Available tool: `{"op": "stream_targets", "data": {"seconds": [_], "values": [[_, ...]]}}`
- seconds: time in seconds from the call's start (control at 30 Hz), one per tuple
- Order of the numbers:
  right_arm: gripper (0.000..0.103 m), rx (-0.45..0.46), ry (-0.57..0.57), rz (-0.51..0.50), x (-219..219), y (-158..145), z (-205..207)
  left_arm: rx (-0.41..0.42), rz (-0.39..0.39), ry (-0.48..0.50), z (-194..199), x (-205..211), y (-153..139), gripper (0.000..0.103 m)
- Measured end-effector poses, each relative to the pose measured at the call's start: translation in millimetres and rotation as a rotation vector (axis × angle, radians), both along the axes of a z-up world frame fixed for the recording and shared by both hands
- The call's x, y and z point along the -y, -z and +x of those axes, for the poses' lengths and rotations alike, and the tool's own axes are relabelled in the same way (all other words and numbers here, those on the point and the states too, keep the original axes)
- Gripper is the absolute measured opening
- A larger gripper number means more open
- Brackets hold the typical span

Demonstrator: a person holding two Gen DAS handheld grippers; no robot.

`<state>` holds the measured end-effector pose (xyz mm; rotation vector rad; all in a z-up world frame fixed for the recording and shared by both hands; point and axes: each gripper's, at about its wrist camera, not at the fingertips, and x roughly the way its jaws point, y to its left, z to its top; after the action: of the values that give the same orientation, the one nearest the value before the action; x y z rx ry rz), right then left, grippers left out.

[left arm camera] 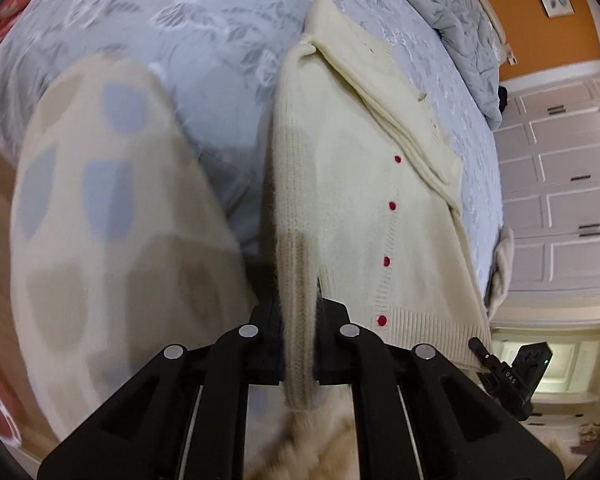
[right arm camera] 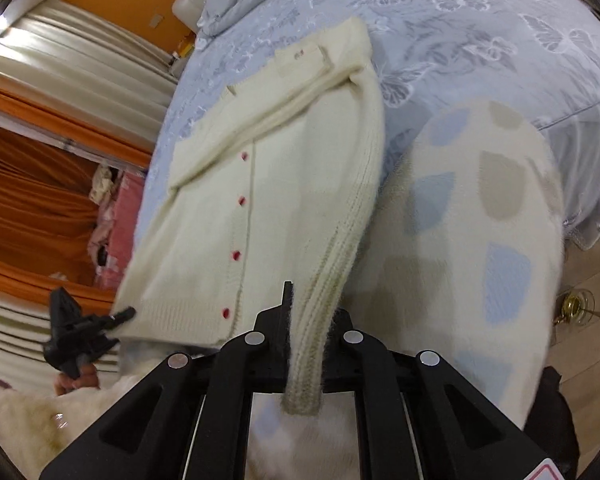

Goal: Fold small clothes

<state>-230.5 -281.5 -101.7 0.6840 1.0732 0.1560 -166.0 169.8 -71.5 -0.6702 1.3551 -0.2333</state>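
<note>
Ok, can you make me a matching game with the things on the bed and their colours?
Things:
1. cardigan
2. buttons
3. bedspread
4. wall

Colours:
A. orange
B. cream
C. red
D. pale blue with butterflies

Pairs: 1-B, 2-C, 3-D, 4-A
</note>
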Motion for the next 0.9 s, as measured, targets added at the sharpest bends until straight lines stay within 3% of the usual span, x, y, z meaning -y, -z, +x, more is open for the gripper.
{"op": "stream_targets", "data": {"seconds": [0.07, 0.17, 0.27, 0.37, 0.4, 0.47, 0.5, 0.53, 0.6, 0.63, 0.7, 0.77, 0.9], "values": [[0.008, 0.035, -0.015, -0.004, -0.8, -16.5, 4.3, 0.014, -0.006, -0.01, -1.1, -2.2, -12.1, 0.007], [0.008, 0.164, 0.003, 0.03, 8.5, -50.7, 31.7, 0.114, -0.039, -0.012, 20.5, -1.3, -44.2, 0.007], [0.009, 0.28, 0.045, 0.08, 27.7, -72.2, 83.3, 0.254, 0.013, 0.026, 80.3, 14.9, -77.4, 0.008], [0.014, 0.331, 0.079, 0.093, 40.0, -65.0, 152.4, 0.347, 0.084, 0.014, 159.1, 40.6, -81.2, 0.012], [0.017, 0.326, 0.088, 0.023, 38.9, -57.2, 178.2, 0.361, 0.114, -0.012, 176.8, 45.3, -74.3, 0.012], [0.047, 0.268, 0.14, -0.095, 38.6, -40.9, 213.4, 0.343, 0.136, -0.028, 212.0, 57.3, -51.9, 0.032], [0.05, 0.235, 0.163, -0.126, 38.7, -33.1, 224.7, 0.317, 0.15, -0.036, 223.6, 61.3, -39.4, 0.047], [0.05, 0.221, 0.187, -0.144, 37.8, -27.2, 231.0, 0.283, 0.191, -0.051, 232.2, 63.2, -26.1, 0.052], [0.061, 0.228, 0.2, -0.15, 35.1, -21.9, 228.7, 0.279, 0.222, -0.069, 228.6, 57.8, -15.4, 0.053], [0.071, 0.231, 0.203, -0.169, 33.2, -18.4, 225.6, 0.29, 0.228, -0.067, 227.2, 55.4, -14.5, 0.062], [0.073, 0.221, 0.191, -0.213, 33.0, -8.8, 221.0, 0.317, 0.259, -0.077, 218.1, 48.3, -12.8, 0.084], [0.073, 0.167, 0.154, -0.261, 31.5, 6.7, 227.2, 0.333, 0.277, -0.07, 215.1, 45.7, -8.6, 0.085], [0.074, 0.118, 0.131, -0.354, 25.2, 19.4, 252.5, 0.278, 0.342, -0.014, 243.3, 56.3, 14.4, 0.085]]}}
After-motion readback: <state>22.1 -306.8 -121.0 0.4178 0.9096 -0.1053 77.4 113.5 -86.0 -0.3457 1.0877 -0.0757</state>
